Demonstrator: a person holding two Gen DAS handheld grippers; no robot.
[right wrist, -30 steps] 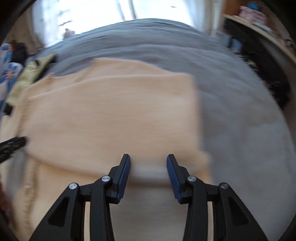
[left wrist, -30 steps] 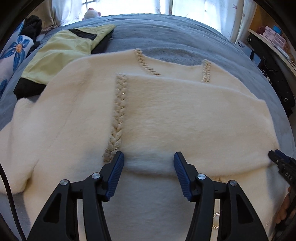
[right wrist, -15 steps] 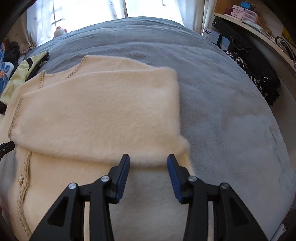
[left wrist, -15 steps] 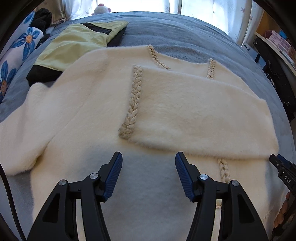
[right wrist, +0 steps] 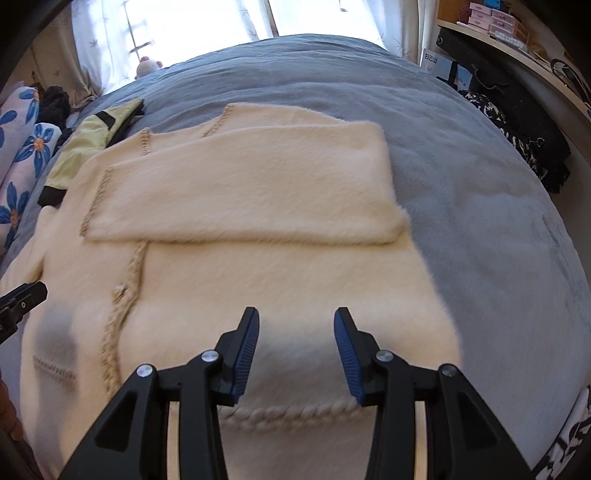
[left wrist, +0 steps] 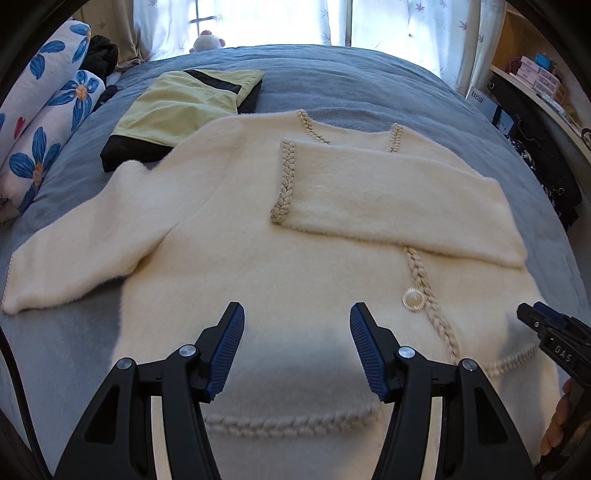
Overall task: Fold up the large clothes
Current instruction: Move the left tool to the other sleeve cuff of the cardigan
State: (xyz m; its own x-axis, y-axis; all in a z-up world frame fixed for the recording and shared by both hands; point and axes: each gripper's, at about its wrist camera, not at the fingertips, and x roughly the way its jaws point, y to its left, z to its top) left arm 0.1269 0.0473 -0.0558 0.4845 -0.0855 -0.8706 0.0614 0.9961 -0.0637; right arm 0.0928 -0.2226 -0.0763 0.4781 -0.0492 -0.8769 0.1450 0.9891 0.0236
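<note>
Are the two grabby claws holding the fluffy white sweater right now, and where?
No. The left gripper and the right gripper are both open above the cream sweater, with nothing pinched between the pads.

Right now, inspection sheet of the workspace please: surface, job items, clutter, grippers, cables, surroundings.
Surface: grey bed cover, soft, bare at the right.
Job's things: cream cardigan lying flat, one sleeve folded across the chest, other sleeve spread out.
Clutter: folded yellow-black garment; floral pillows.
Grippers: left hand-held gripper and right hand-held gripper open, nothing between the pads.
Cables: black cable at left edge.
Surroundings: curtains, shelf.
</note>
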